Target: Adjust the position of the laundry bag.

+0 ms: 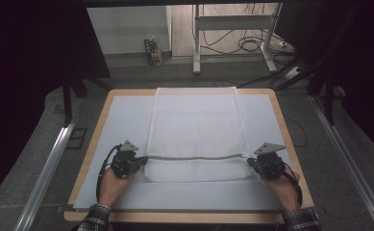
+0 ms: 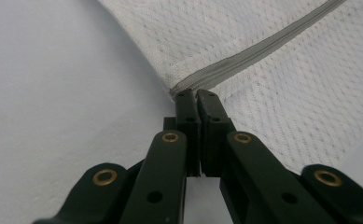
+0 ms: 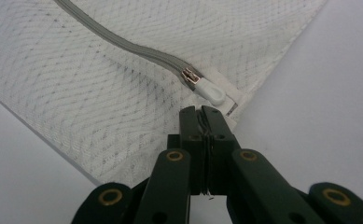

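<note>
A white mesh bag (image 1: 196,120) lies flat on the pale mat (image 1: 122,120), with a grey zipper (image 1: 194,157) across its near end. My left gripper (image 1: 143,160) is shut on the bag's left edge, right at the zipper's end (image 2: 184,86), with the jaws (image 2: 191,95) pressed together. At the bag's right edge my right gripper (image 1: 250,161) is shut on the mesh corner just below the white zipper pull (image 3: 212,93); mesh shows pinched between its jaws (image 3: 201,112). The zipper runs slightly raised between the two grippers.
The mat covers a wooden table (image 1: 290,139) whose edge shows all round. Metal rails (image 1: 50,163) run along both sides on the floor. Beyond the far edge stand desk legs (image 1: 196,43) with loose cables (image 1: 247,43).
</note>
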